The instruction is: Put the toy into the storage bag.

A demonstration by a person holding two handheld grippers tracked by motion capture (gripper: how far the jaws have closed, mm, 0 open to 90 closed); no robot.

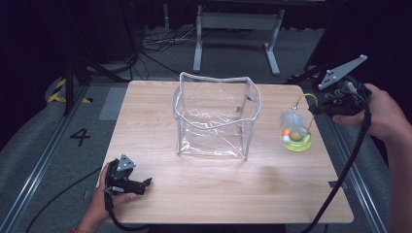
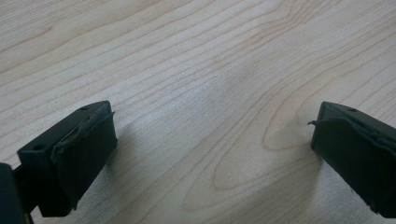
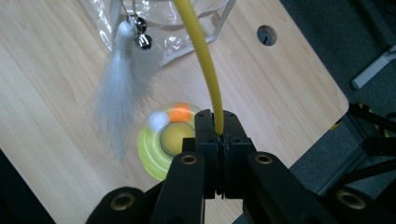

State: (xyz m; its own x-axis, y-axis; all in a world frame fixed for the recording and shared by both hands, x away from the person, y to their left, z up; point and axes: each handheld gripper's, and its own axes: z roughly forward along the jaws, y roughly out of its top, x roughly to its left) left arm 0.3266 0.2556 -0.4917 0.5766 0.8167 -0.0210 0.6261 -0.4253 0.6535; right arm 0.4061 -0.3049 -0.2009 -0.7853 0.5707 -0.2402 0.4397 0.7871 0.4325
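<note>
Wooden table [image 1: 228,194], light grain, rounded corners.

Clear plastic bag [image 1: 216,116]: stands upright and open-topped near the middle of the table, white piping along its edges. Your right gripper view catches its lower corner [image 3: 187,28] at the top.

Cat toy [image 1: 296,136]: a yellow-green round base with an orange and a white ball inside, at the table's right edge, to the right of the bag and apart from it. A yellow wand [image 3: 201,60] arches up from it; a white feather tuft [image 3: 116,88] with small metal bells [image 3: 140,32] hangs from the wand's far end, above the base. Whether the base touches the table cannot be told.

Your right gripper [image 3: 219,135]: held above the table's right edge, jaws pressed together on the yellow wand.

Your left gripper [image 1: 127,180]: rests low at the table's front left corner in your left hand [image 1: 99,201], well apart from the bag. Its jaws stand wide apart over bare wood, holding nothing.
</note>
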